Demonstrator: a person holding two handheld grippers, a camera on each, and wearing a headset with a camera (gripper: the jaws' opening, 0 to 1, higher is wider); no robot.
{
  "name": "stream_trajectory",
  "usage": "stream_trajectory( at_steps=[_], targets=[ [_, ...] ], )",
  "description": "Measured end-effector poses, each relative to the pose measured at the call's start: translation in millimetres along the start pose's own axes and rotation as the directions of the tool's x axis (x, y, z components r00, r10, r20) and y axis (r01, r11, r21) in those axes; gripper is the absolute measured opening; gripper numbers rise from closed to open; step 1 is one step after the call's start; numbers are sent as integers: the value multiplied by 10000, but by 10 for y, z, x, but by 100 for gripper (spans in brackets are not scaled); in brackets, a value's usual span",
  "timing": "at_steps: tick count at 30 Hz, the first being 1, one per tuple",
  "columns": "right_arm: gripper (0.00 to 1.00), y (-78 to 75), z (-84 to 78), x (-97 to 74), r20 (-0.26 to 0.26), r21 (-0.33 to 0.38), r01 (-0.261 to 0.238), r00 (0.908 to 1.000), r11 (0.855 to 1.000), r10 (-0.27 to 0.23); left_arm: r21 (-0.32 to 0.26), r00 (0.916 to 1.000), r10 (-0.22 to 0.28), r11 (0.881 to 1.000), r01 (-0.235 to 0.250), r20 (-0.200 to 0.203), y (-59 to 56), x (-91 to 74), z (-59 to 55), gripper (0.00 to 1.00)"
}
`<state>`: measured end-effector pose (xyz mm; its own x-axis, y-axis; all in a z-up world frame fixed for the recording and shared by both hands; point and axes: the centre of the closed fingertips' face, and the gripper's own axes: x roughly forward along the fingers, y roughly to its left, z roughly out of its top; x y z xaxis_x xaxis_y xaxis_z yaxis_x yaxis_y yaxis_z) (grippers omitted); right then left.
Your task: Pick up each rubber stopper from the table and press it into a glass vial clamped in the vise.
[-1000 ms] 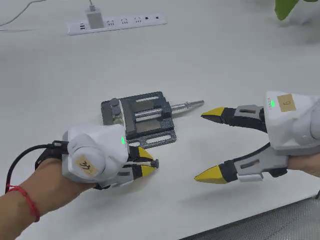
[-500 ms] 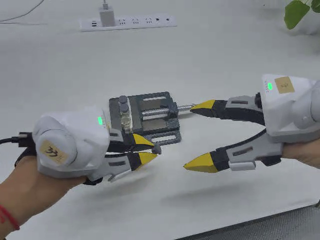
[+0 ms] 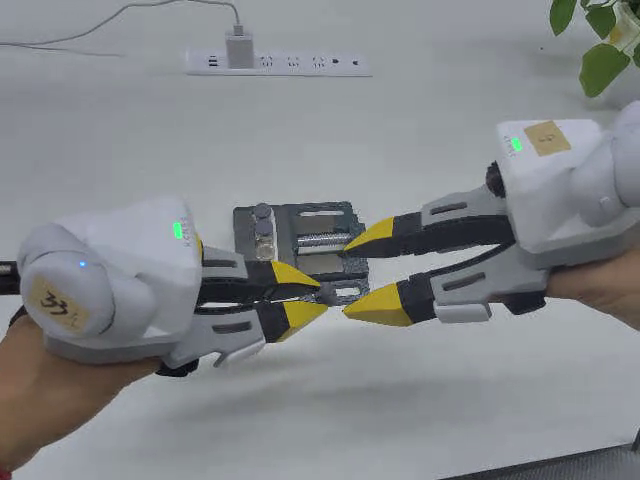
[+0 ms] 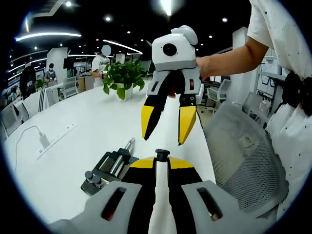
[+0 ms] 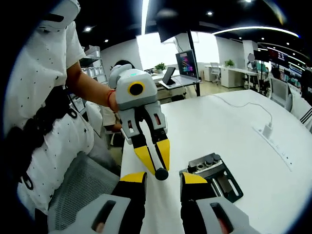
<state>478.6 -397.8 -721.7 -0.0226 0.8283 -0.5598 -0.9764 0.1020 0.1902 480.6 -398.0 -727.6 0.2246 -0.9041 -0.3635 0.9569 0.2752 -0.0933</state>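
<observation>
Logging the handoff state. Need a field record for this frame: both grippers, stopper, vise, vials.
left gripper: shut on rubber stopper, pinched at the jaw tips
right gripper: open, tips pointed at the stopper, holding nothing
vise: on the table, just beyond the gripper tips
glass vials: clamped in the vise, dark stoppers on top
stopper in hand: not yet pressed into a vial

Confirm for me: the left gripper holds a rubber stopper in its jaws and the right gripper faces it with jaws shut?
Not quite: the right gripper has its jaws open, not shut, as the left gripper view shows. The left gripper does hold the rubber stopper, and the right one faces it.
</observation>
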Motion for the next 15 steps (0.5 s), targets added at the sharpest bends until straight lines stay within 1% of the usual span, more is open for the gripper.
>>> stream_trajectory(
  at_steps=[3, 9, 12, 15],
  targets=[
    [21, 0, 10, 20, -86, -111, -121, 9999, 9999, 121, -2, 9999, 23, 10000, -23, 132, 8, -35, 19, 5],
    [15, 59, 80, 46, -172, -186, -426, 9990, 9989, 422, -125, 9992, 97, 9999, -93, 385, 27, -79, 62, 5],
    [15, 81, 99, 62, -209, -206, -522, 9984, 9984, 518, -163, 9986, 101, 9998, -92, 528, 28, -88, 93, 5],
    [12, 92, 105, 68, -270, -276, -573, 9980, 9980, 566, -145, 9984, 90, 9999, -82, 556, 24, -88, 102, 5]
  ],
)
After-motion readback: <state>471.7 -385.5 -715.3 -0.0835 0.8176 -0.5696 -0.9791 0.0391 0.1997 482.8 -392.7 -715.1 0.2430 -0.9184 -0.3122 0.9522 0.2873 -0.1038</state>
